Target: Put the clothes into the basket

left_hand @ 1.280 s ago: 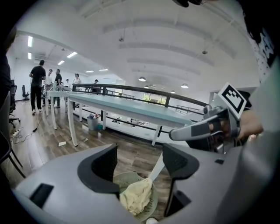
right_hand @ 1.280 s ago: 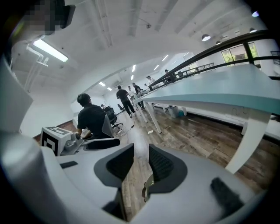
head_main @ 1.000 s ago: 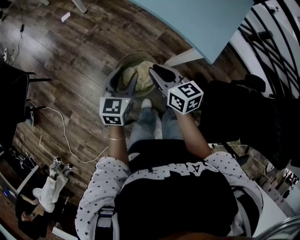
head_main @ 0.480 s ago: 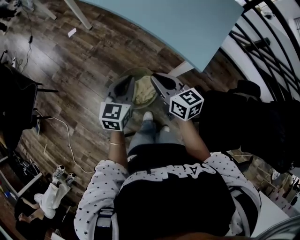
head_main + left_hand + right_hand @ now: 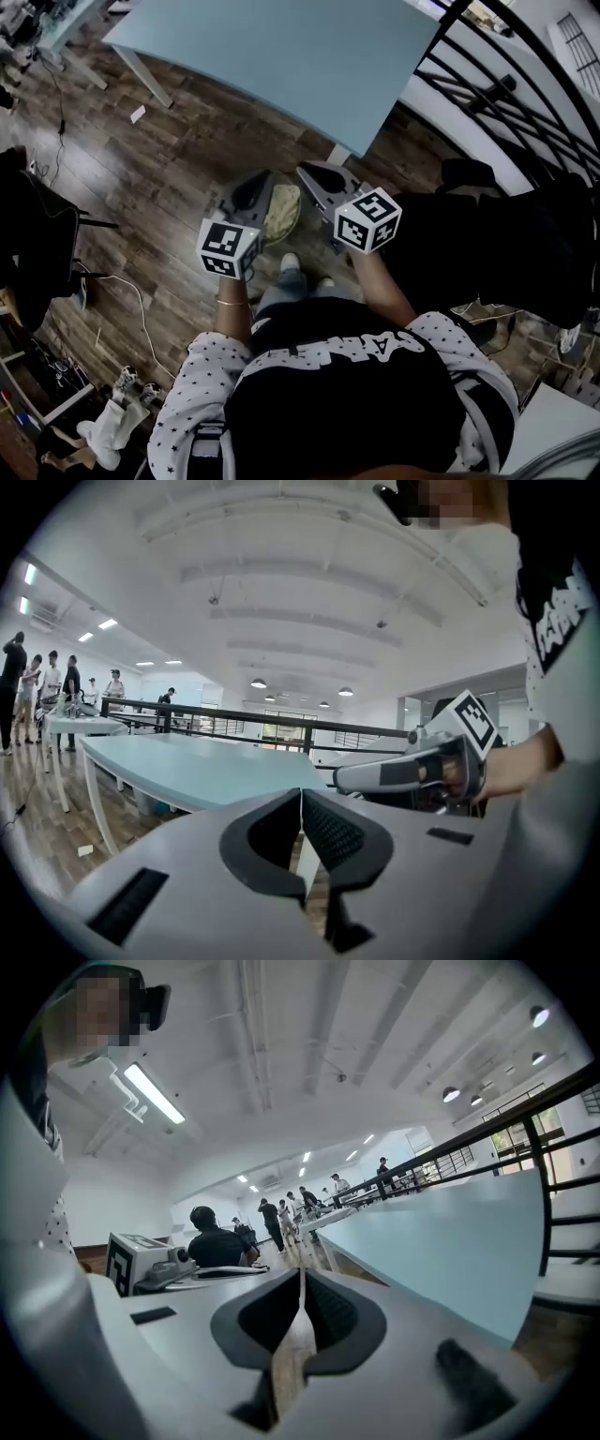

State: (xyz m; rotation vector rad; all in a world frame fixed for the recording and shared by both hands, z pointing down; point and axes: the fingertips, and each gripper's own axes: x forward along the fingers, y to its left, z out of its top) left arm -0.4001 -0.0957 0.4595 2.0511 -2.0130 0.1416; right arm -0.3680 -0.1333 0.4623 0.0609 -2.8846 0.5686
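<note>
Basket (image 5: 298, 217) (mostly hidden) beneath left tongs (image 5: 255, 180), right tongs (image 5: 306, 170)

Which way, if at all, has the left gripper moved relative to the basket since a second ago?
Yes: upward. The left gripper, shut and empty, has lifted out of the basket, now overlapping its left rim beside the beige clothes.

A: Pale blue rectangular table (image 5: 281, 56) at top, white legs (image 5: 150, 80), standing on a dark wood plank floor (image 5: 178, 159).
B: Black metal railing (image 5: 487, 89) just right of it.
A: Thin white cable (image 5: 141, 305) across the floor at left. Small white paper scrap (image 5: 138, 114) near a table leg.
B: Group of standing people (image 5: 270, 1221) far back.
</note>
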